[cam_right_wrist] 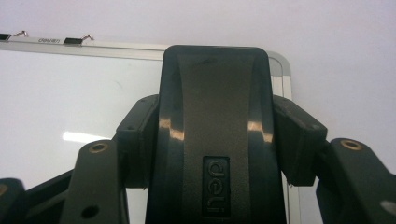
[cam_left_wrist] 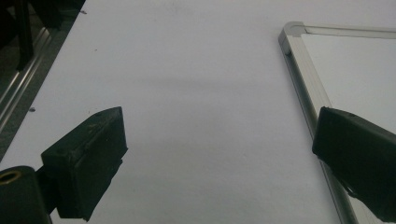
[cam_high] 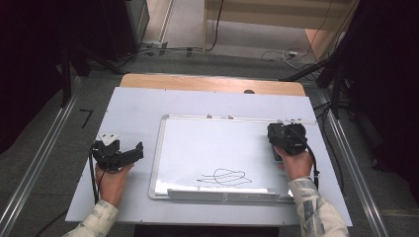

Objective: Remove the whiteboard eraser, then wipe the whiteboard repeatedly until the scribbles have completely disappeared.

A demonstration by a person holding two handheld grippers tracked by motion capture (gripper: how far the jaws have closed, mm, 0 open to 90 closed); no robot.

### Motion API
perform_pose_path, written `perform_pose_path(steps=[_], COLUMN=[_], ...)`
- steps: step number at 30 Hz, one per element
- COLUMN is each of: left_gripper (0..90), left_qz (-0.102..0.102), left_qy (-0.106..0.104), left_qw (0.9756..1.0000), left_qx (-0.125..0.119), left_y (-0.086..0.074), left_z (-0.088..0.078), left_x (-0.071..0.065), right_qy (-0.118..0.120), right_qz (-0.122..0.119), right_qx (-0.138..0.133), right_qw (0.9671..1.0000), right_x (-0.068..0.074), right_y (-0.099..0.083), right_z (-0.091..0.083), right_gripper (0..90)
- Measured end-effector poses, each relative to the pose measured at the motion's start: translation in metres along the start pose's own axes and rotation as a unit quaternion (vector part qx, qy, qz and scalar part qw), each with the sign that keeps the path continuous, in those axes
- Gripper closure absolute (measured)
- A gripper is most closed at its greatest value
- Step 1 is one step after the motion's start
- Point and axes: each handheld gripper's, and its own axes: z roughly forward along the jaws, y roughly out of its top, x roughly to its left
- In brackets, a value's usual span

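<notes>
A whiteboard (cam_high: pixel 212 143) lies flat on the white table (cam_high: pixel 133 108), with a black scribble (cam_high: pixel 225 177) near its front edge. My right gripper (cam_high: pixel 285 137) is over the board's far right part, shut on a black eraser (cam_right_wrist: pixel 215 116) marked "deli". In the right gripper view the gripper (cam_right_wrist: pixel 217 119) clamps the eraser's two sides, just short of the board's far right corner (cam_right_wrist: pixel 279 63). My left gripper (cam_high: pixel 129 151) hovers left of the board, open and holding nothing. In the left gripper view the gripper (cam_left_wrist: pixel 215 128) has bare table between its jaws, and the board's frame (cam_left_wrist: pixel 303 70) runs under the right jaw.
A pen tray (cam_high: pixel 222 195) runs along the board's front edge. Two clips (cam_right_wrist: pixel 77 39) sit on its far frame. The table's wooden far edge (cam_high: pixel 212 82) shows beyond the white sheet. Metal rails (cam_high: pixel 39 158) flank the table, and cables (cam_high: pixel 281 53) lie on the floor behind.
</notes>
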Motion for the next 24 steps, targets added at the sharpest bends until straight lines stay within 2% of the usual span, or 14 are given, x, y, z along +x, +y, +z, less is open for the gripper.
perform_pose_path(steps=[6, 14, 24], left_gripper=[3.5, 3.6, 3.8], left_qz=[0.001, 0.003, 0.004], left_qy=[0.000, 0.000, -0.001], left_qw=[1.0000, 1.0000, 1.0000], left_qx=[0.000, 0.001, 0.001], left_y=[0.000, 0.000, -0.001], left_z=[0.000, 0.000, 0.000], left_x=[0.000, -0.002, -0.002], right_qy=[0.011, 0.029, 0.053], right_qz=[-0.007, -0.031, -0.052], right_qx=[-0.003, 0.001, 0.006], right_qw=[0.9999, 0.9991, 0.9972], right_x=[0.003, 0.016, 0.032], right_y=[-0.005, -0.016, -0.022], right_z=[-0.009, -0.016, -0.020], right_gripper=[37.5, 37.5, 37.4])
